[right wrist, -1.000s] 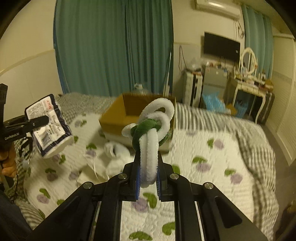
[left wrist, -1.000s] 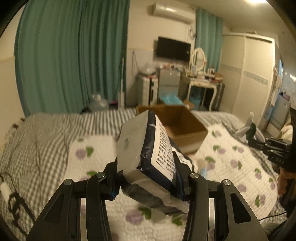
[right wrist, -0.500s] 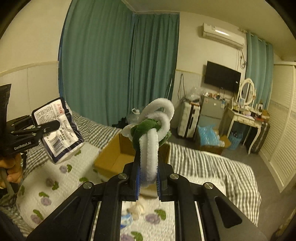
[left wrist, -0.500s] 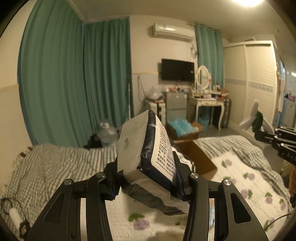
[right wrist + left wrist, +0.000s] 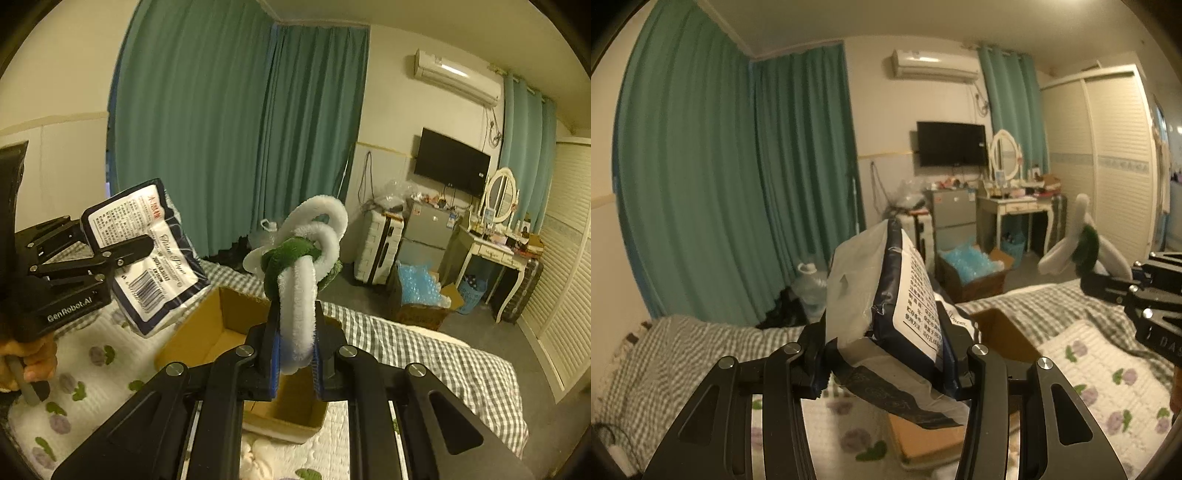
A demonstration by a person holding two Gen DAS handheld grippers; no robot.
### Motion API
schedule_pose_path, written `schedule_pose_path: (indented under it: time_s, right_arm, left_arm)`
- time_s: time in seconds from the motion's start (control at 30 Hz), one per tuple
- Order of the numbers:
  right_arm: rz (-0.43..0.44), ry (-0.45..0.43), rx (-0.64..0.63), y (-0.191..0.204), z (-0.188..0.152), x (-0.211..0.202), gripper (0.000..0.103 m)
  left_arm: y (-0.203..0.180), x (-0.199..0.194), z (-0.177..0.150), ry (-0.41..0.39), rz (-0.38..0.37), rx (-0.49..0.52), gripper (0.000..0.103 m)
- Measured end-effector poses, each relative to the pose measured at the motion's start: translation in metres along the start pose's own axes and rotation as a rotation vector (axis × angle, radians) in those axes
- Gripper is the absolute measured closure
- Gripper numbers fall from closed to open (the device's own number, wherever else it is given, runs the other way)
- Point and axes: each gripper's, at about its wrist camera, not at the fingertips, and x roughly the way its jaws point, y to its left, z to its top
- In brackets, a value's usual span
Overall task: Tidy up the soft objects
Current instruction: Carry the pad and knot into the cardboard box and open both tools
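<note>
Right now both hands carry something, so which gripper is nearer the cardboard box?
Right. The right gripper hangs just above the cardboard box; the left gripper is off to the box's left.

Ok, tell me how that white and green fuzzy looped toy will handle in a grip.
The white and green fuzzy looped toy probably squashes easily: the right gripper is shut narrowly on one loop. It seems light, since its loops stand upright above the jaws. The fuzz likely resists slipping.

Bedroom in a private home. Contents: bed [image 5: 436,354] with grey checked cover and white quilt [image 5: 1108,373] printed with purple flowers; full-height teal curtains [image 5: 229,140]; wall air conditioner [image 5: 932,64]; wall-mounted television [image 5: 951,144]; white dressing table [image 5: 1015,208] with oval mirror [image 5: 1005,150]; louvred wardrobe [image 5: 1108,158]. Also a suitcase [image 5: 376,247], a small grey fridge [image 5: 428,236] and a floor carton of blue packets [image 5: 421,291].
</note>
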Motion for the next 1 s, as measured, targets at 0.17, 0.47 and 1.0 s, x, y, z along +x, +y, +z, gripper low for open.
schedule_pose_path:
  time_s: [0.17,0.47,1.0]
  right_arm:
    - [0.013,0.081,-0.019,-0.001,-0.011,0.047,0.09]
    - [0.045,0.262,-0.026,0.002,-0.055,0.122,0.09]
    - [0.076,0.422,-0.026,0.003,-0.101,0.157,0.08]
  left_arm:
    - [-0.012,0.043,-0.006,0.05,0.003,0.02,0.057]
    - [-0.021,0.112,-0.037,0.237,0.031,-0.013,0.056]
    - [-0.046,0.138,-0.064,0.377,0.051,0.047,0.036]
